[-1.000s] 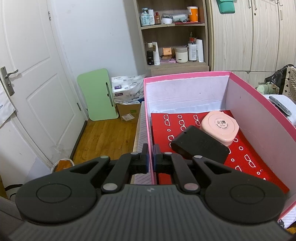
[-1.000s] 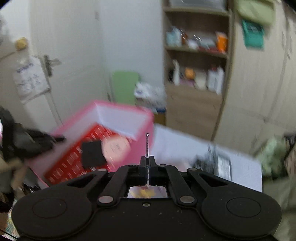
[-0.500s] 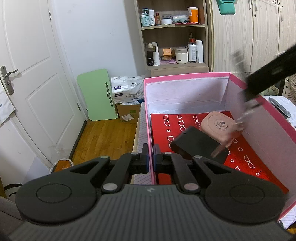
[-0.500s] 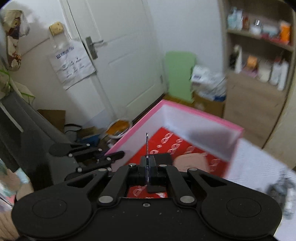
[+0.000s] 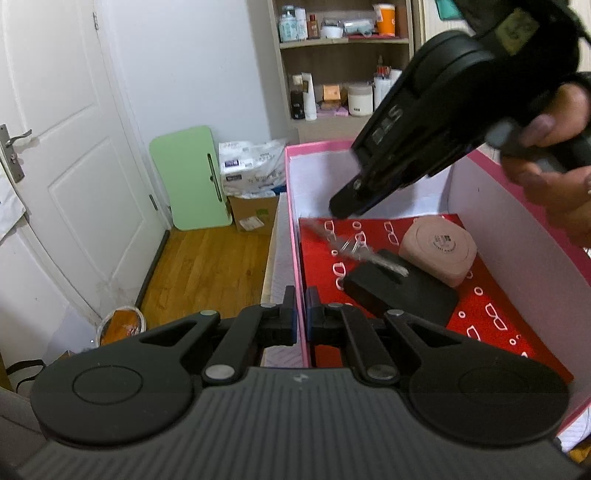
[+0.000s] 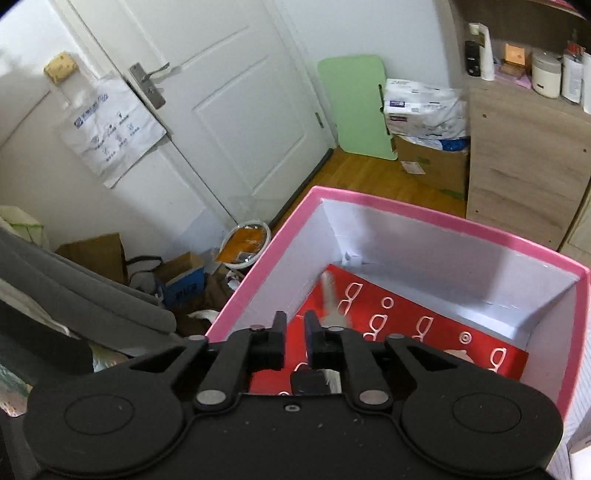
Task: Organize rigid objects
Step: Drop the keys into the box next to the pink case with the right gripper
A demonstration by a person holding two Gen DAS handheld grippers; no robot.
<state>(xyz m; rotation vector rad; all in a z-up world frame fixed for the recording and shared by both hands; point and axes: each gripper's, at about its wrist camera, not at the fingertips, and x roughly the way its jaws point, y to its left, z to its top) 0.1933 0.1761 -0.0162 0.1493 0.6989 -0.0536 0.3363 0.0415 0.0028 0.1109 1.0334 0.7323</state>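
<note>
Right hand-held gripper (image 6: pixel 294 325) has swung over the pink box (image 6: pixel 424 218), jaws opening; key (image 5: pixel 356 251) drops at twelve o'clock; left hand-held gripper (image 5: pixel 301 314) clamped on box wall

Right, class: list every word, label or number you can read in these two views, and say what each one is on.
"DAS": raised letters on the right tongs' black body; first letter uncertain.
Round label on the pink case: too small.
Print on the white bag hanging from the door handle: blurred.
Paper pack labels, shelf bottles: unreadable.
</note>
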